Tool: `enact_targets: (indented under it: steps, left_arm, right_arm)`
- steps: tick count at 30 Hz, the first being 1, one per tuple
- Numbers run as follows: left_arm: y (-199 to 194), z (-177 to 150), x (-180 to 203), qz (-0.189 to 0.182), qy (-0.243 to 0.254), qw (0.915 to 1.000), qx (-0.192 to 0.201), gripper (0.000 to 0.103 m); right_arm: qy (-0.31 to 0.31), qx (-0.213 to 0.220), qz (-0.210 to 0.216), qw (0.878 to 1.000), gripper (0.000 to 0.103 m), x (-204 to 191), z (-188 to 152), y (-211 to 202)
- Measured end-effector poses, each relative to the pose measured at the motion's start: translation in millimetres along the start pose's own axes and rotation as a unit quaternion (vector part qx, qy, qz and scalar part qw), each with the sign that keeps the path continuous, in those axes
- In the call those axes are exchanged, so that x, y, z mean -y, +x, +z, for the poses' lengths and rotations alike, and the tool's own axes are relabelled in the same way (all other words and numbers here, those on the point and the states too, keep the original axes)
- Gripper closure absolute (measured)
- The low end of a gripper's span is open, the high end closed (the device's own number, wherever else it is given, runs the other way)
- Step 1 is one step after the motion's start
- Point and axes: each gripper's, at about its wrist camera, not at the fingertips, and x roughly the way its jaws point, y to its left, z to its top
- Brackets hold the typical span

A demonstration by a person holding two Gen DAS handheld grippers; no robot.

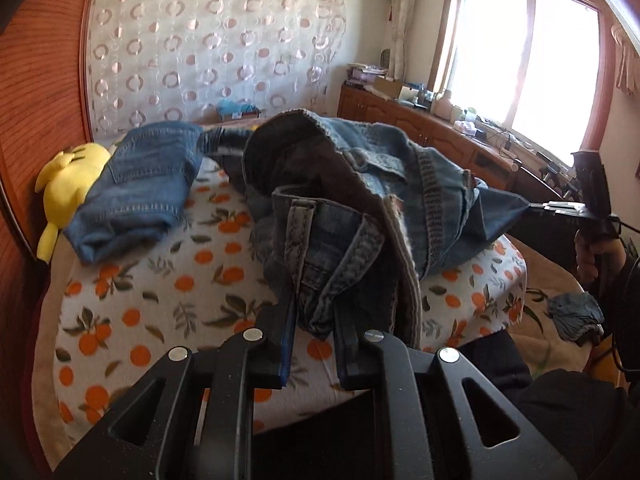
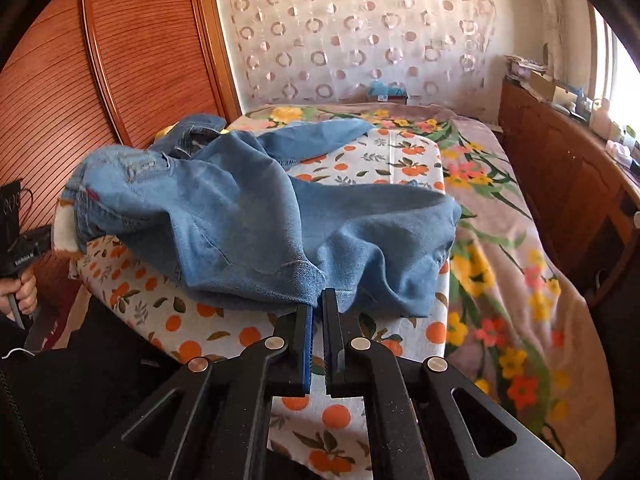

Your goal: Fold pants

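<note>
Denim jeans [image 1: 360,208] droop over the bed [image 2: 500,240]; my left gripper [image 1: 314,300] fingers pinch the waistband, my right gripper [image 2: 318,300] fingers clamp a hem.

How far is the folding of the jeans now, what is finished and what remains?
Done: one folded pair of jeans lies beside the yellow plush toy. In hand: the left gripper clamps the waistband of a second pair, and the right gripper pinches its hem edge. Left: this pair lies crumpled on the orange-print cloth, unfolded.
</note>
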Motion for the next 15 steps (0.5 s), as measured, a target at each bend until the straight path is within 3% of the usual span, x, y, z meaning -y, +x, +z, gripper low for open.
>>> enact_targets:
  steps: [3,9,15]
  left_arm:
    - [1,-8,-5,0.007,-0.006,0.9999,-0.006,0.086]
    - [-7,-12,-18,0.022,-0.008,0.9997,-0.010,0.081]
    - [-17,-8,-35,0.045,-0.017,0.9988,-0.005,0.061]
  right_arm:
    - [-0.005,0.016,-0.011,1.000,0.086,-11,3,-3]
    - [0.012,0.038,-0.047,0.998,0.080,-5,-4,-15]
    - [0.028,0.043,-0.076,0.996,0.076,-10,2,4]
